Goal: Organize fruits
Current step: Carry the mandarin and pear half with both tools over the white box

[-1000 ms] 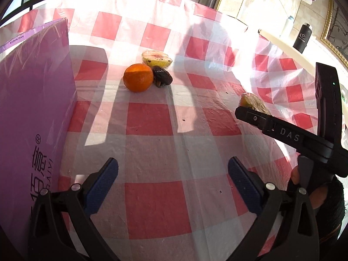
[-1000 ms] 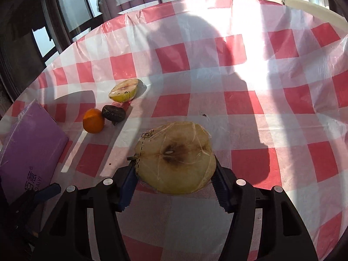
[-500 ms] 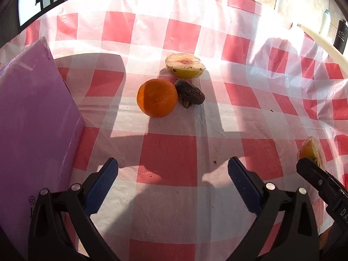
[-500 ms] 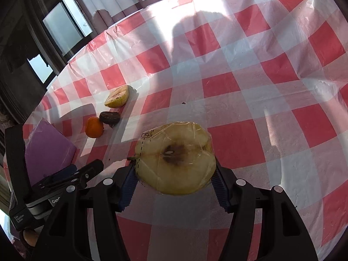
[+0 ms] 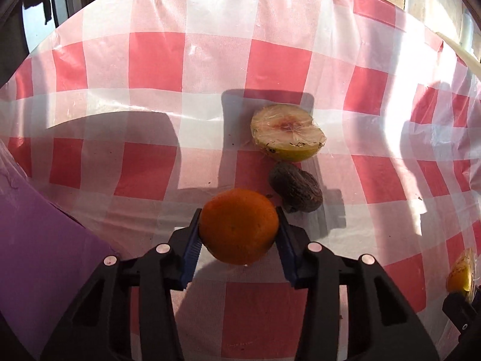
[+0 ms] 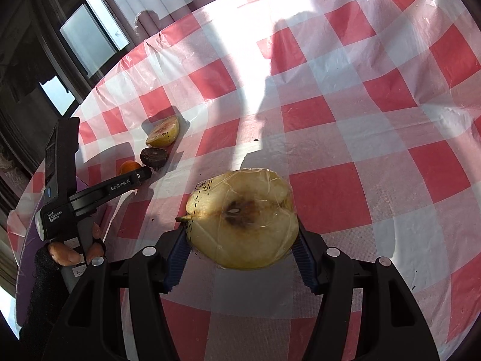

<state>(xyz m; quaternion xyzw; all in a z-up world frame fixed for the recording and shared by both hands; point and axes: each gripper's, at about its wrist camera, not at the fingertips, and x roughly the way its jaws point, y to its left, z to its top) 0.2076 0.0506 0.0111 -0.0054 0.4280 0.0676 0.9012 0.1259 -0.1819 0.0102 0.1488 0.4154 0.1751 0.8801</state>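
Orange (image 5: 239, 225): your left gripper (image 5: 239, 237) jaws are closing on it, right gripper (image 6: 240, 240) jaws clamp the pear half (image 6: 242, 219); two fruits remain on the bench (image 5: 270, 60).

A home dining spot: ahead of both grippers spreads a red-checked plastic tablecloth (image 6: 345, 114), with sunlit windows (image 6: 90, 39) beyond the table's far edge.
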